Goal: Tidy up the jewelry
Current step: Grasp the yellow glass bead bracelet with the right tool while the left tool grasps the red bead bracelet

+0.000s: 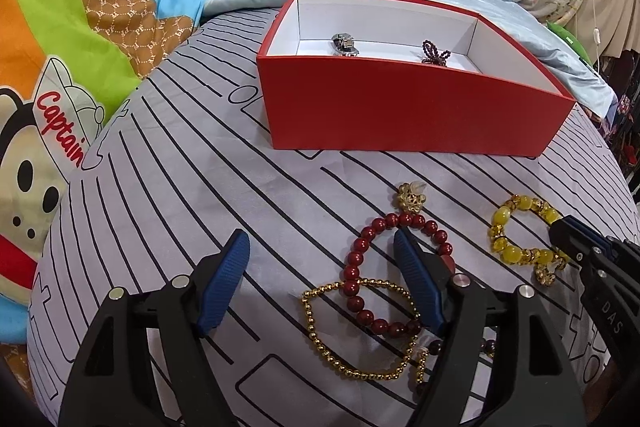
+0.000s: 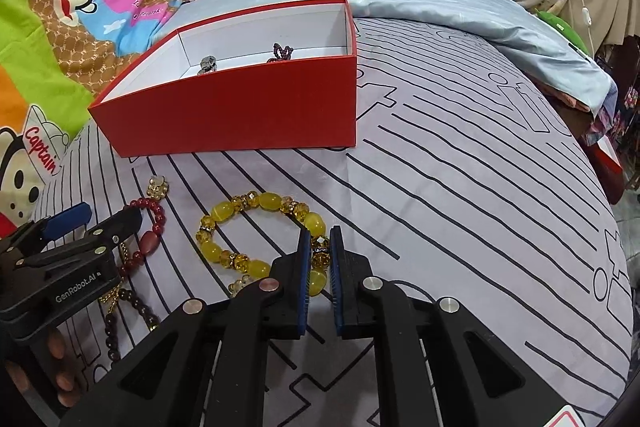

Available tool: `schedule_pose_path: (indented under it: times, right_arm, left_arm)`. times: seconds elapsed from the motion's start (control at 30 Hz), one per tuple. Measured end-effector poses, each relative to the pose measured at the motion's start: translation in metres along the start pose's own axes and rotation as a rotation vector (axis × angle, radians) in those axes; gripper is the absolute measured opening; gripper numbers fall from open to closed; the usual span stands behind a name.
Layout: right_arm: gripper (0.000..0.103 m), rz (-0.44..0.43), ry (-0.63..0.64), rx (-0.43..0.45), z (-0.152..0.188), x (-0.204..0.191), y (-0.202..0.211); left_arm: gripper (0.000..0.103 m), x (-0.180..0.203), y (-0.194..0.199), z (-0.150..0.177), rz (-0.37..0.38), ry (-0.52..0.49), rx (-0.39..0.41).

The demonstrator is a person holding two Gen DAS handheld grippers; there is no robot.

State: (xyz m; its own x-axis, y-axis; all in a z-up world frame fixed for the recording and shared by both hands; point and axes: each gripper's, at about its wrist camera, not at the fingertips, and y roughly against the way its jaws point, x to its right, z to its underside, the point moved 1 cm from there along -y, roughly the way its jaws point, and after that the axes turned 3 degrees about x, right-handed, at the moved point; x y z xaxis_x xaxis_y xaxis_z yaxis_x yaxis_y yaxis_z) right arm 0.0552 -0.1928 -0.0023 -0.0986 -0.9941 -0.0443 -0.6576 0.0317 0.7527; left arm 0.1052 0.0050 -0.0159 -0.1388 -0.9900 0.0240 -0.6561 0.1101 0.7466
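On the grey, black-lined bedspread in front of me, my right gripper has its blue pads pinched almost together on the near side of the yellow bead bracelet, a gold-flecked bead caught between the fingertips. My left gripper stands wide open with nothing in it; its right finger lies over the dark red bead bracelet, inside the ring, while its left finger rests over bare cloth. The red bracelet overlaps a thin gold bead chain, and a small gold flower charm lies just beyond it. Farther off sits the red box, open, with a silver watch and a small dark beaded piece inside on its white floor.
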Motion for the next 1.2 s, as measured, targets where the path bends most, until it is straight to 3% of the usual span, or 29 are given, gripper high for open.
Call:
schedule_pose_path:
  times: [0.13, 0.23, 0.43, 0.5, 0.87, 1.2]
  right_arm:
    - [0.009, -0.013, -0.011, -0.001, 0.0, 0.003, 0.0]
    - [0.009, -0.014, -0.012, -0.001, -0.001, 0.003, 0.0]
    - [0.009, -0.02, -0.017, -0.001, 0.0, 0.003, 0.0]
    - [0.009, -0.023, -0.02, -0.001, -0.001, 0.004, 0.0]
    - [0.009, -0.063, -0.05, -0.008, -0.001, 0.009, 0.006]
    - [0.009, -0.084, -0.054, 0.046, -0.015, 0.007, 0.038]
  left_arm:
    - [0.068, 0.001, 0.0, 0.0, -0.001, -0.009, 0.002]
    - [0.06, 0.003, 0.001, 0.0, 0.008, -0.021, 0.008]
    - [0.028, 0.007, 0.004, 0.0, 0.038, -0.04, 0.022]
    - [0.008, 0.007, 0.005, -0.001, 0.056, -0.039, 0.024]
    - [0.007, 0.003, 0.019, -0.002, 0.078, -0.004, 0.02]
    - [0.007, -0.006, 0.047, -0.014, 0.116, 0.039, 0.044]
